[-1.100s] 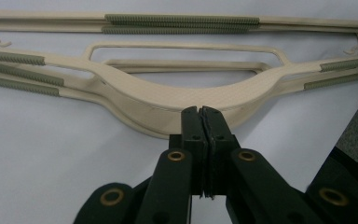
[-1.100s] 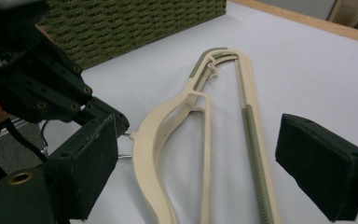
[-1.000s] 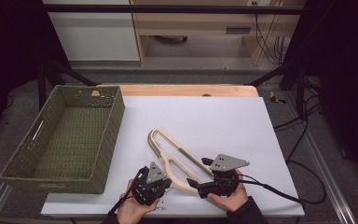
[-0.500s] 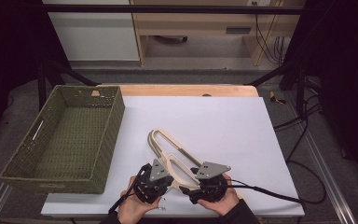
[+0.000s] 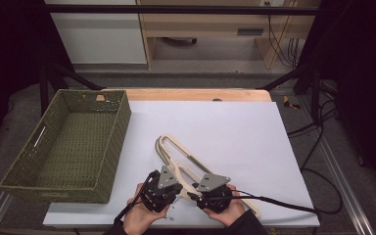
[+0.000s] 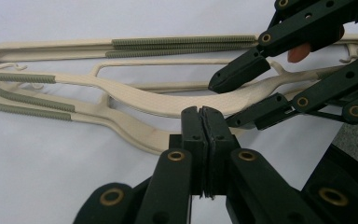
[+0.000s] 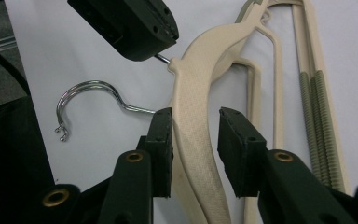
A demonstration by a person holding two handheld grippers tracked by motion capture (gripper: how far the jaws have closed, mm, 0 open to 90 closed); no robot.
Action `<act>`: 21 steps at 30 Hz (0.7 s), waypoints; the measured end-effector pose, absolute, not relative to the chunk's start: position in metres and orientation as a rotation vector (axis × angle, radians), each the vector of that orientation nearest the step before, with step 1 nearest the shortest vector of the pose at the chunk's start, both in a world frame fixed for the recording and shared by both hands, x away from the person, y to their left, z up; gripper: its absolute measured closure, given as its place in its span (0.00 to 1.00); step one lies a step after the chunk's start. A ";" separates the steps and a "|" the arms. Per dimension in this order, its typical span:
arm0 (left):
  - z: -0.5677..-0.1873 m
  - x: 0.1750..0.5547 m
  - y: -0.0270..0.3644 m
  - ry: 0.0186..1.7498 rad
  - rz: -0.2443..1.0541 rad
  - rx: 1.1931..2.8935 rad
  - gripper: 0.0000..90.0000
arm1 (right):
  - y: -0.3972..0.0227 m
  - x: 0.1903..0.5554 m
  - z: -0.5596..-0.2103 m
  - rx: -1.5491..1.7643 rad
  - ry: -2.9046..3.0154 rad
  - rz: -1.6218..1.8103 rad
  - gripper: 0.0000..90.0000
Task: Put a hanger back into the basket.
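A small stack of beige hangers (image 5: pixel 172 149) with ribbed green grips lies on the white table (image 5: pixel 225 122), near its front. My left gripper (image 5: pixel 177 189) is shut at the top hanger's neck; the short metal shank of its hook (image 7: pixel 163 58) runs in under that gripper (image 7: pixel 130 28). In the left gripper view the jaws (image 6: pixel 203 126) are pressed together in front of the hangers (image 6: pixel 135 100). My right gripper (image 7: pixel 196 135) is open, with its jaws either side of the top hanger's arm (image 7: pixel 193 116). Another chrome hook (image 7: pixel 86 95) lies free beside it.
A green woven basket (image 5: pixel 120 132) stands empty at the table's left. White tabletop stretches behind and to the right of the hangers. The right gripper's cable (image 5: pixel 284 203) trails off to the front right. A wooden strip (image 5: pixel 196 94) edges the table's far side.
My right gripper has slid left along the hangers and now sits close to the left gripper, straddling the top hanger's arm. The left gripper has hardly moved.
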State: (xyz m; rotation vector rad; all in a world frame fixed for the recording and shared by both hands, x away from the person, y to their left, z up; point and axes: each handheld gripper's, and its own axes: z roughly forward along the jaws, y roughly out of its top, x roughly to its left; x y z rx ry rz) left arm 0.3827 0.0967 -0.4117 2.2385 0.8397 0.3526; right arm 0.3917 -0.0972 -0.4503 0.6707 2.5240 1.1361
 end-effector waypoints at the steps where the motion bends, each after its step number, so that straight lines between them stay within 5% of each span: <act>1: -0.412 0.383 0.096 0.840 0.355 2.240 0.99 | -0.097 0.391 -0.450 0.670 2.528 1.133 0.78; 10: -0.409 0.383 0.100 0.816 0.341 2.192 0.95 | -0.098 0.391 -0.449 0.617 2.527 1.125 0.81; 21: -0.373 0.383 0.138 0.758 0.379 1.980 0.48 | -0.104 0.393 -0.442 0.625 2.500 1.096 0.84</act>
